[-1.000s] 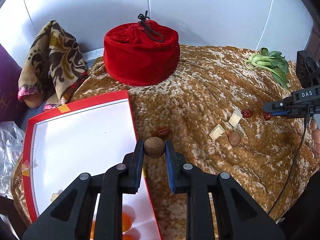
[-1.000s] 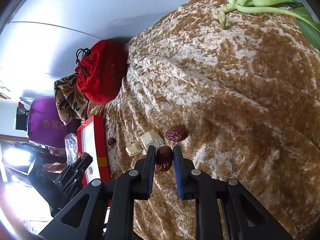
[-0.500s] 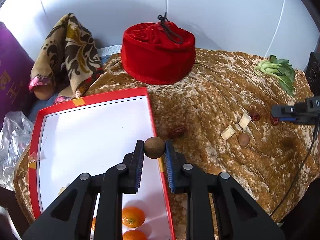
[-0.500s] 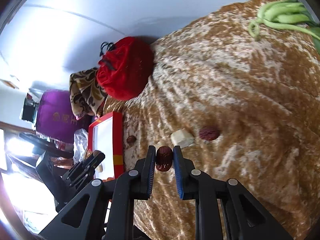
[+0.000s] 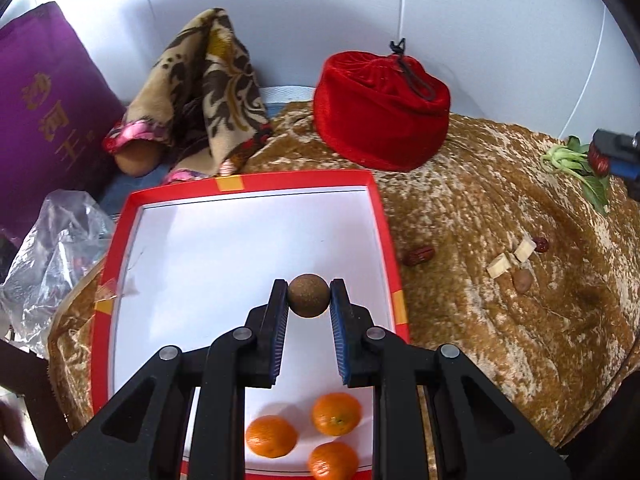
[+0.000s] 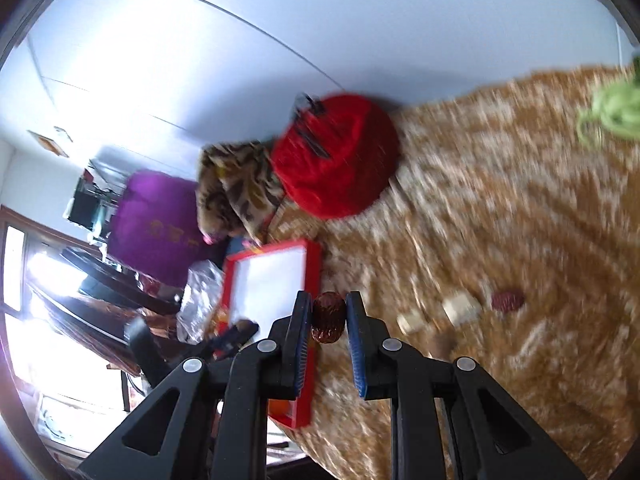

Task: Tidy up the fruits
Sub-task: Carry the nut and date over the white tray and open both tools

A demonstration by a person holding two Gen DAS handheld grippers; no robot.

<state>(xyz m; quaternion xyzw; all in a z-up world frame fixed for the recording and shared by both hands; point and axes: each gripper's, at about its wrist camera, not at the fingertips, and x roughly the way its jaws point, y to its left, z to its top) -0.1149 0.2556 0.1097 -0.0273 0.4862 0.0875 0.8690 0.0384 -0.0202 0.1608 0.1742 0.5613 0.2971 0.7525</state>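
Two fruits are held at once: a round brown rough-skinned fruit (image 5: 309, 295) is clamped between the pads of the left gripper (image 5: 309, 298) above the white floor of the red-rimmed shallow box (image 5: 256, 184), and a wrinkled dark red date (image 6: 328, 317) is clamped in the right gripper (image 6: 328, 320) over the golden-brown velvet cloth (image 6: 500, 220), near the box rim. The step in hand is judged to be delivery into the box. A lowering and release of the brown fruit beside the three oranges (image 5: 337, 413) is called for next. Only the left wrist view shows the oranges clearly; the right wrist view is blurred.
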